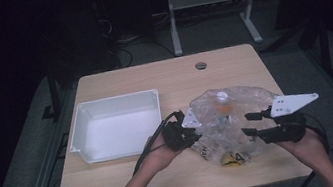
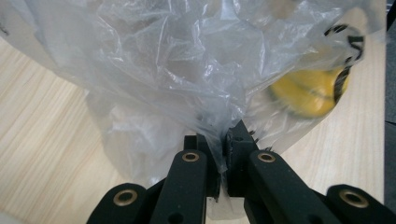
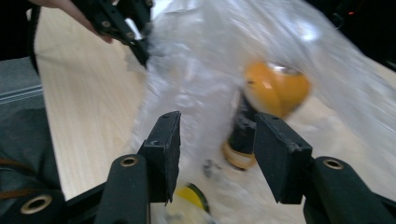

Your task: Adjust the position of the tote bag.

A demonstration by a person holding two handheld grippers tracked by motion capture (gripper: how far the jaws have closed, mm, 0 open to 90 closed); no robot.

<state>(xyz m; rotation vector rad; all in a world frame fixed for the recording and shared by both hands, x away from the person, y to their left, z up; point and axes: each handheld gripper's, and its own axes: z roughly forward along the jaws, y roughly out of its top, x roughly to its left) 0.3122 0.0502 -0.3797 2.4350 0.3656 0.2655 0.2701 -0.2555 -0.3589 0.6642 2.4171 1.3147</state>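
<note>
On the pale wooden table (image 1: 132, 180), left hand-held gripper (image 2: 223, 140) pinches the plastic bag (image 1: 231, 113); right (image 3: 215, 140) spread.

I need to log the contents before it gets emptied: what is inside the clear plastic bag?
Inside the clear plastic bag: an orange rounded piece on a dark body, and a yellow piece. Crumpled film and blur hide what they are, and anything more.
</note>
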